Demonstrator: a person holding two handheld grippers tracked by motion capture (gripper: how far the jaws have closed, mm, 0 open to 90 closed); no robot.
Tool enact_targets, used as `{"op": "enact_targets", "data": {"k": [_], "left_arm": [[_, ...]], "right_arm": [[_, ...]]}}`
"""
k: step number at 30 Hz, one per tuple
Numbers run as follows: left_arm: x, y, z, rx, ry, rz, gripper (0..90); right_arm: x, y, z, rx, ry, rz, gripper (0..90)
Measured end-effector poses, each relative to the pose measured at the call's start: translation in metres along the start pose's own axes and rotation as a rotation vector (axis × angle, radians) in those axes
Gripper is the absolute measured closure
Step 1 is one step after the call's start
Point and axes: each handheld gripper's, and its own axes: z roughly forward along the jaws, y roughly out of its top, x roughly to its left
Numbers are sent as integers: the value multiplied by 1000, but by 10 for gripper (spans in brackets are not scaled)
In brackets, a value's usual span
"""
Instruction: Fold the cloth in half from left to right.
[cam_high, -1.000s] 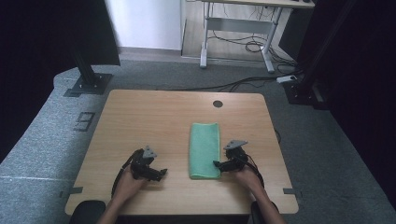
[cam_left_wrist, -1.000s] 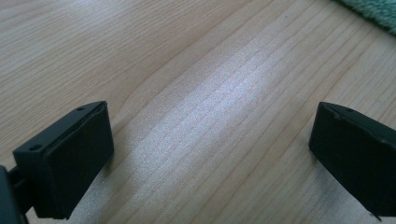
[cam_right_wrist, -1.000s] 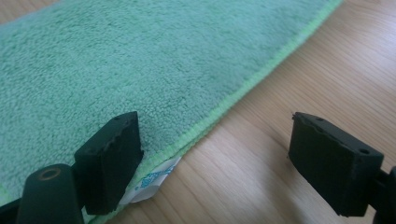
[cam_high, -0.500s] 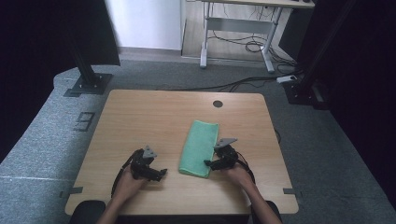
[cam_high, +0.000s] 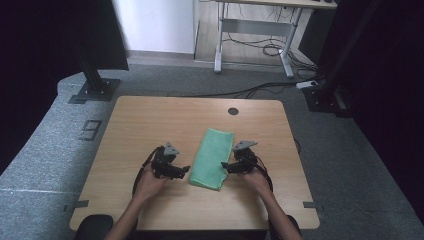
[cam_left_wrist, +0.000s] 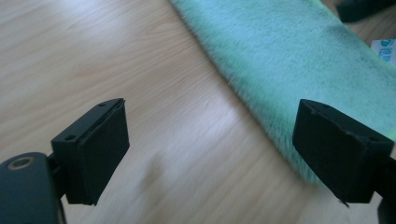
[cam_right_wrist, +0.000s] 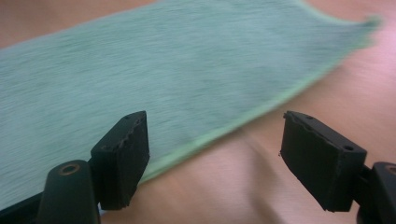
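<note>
A: What is different from a second ago?

B: The green towel (cam_high: 212, 159) sat square to the bench (cam_high: 150, 120) edge then; now it lies slanted, its far end toward the cable hole (cam_high: 233, 111) and its near end swung toward the left gripper (cam_high: 186, 170). The right gripper (cam_high: 224, 165) has come in against the towel's right edge, so I judge that it nudged the cloth round.

A: And the left one?

B: It has moved up toward the towel's near left corner and points at it. In the high view its tips are just beside the cloth.

A: What does that mean for the work?

B: Both hands are closing on the towel from either side near its front end. I judge a two-handed pick-up or a fold is about to begin; nothing is lifted yet.

A: The jaws?

B: In the left gripper view the jaws stand wide, having just closed a little, with bare wood between them and the towel's fuzzy edge by one jaw. No grip.

A: The right?

B: In the right gripper view the jaws are apart too, having just been shifting. The towel's hem runs between them, one jaw over cloth, the other over wood. The pads do not pinch it.
</note>
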Motion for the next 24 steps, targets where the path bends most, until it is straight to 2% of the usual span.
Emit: {"op": "enact_targets", "data": {"k": [1, 2, 6, 7, 10, 15, 19, 24], "left_arm": [[-3, 2, 6, 9, -3, 8, 98], [-6, 2, 12, 28, -6, 20, 97], [-10, -4, 17, 65, 19, 49, 96], [-13, -8, 19, 87, 54, 81, 96], [-14, -13, 16, 81, 62, 78, 97], [-15, -18, 11, 84, 70, 83, 98], [-15, -28, 1, 89, 53, 63, 98], [-16, -36, -7, 114, 47, 66, 97]], "right_arm": [[-3, 0, 1, -1, -16, 10, 233], [-10, 1, 5, 4, -57, 32, 236], [-14, -1, 13, 36, -76, 32, 228], [-16, 0, 17, 30, -73, 50, 225], [-13, 4, 21, 37, -80, 29, 229], [-7, 11, 28, 38, -76, 21, 231], [1, 18, 35, 34, -61, 11, 231], [6, 21, 38, 29, -55, 1, 242]]}}
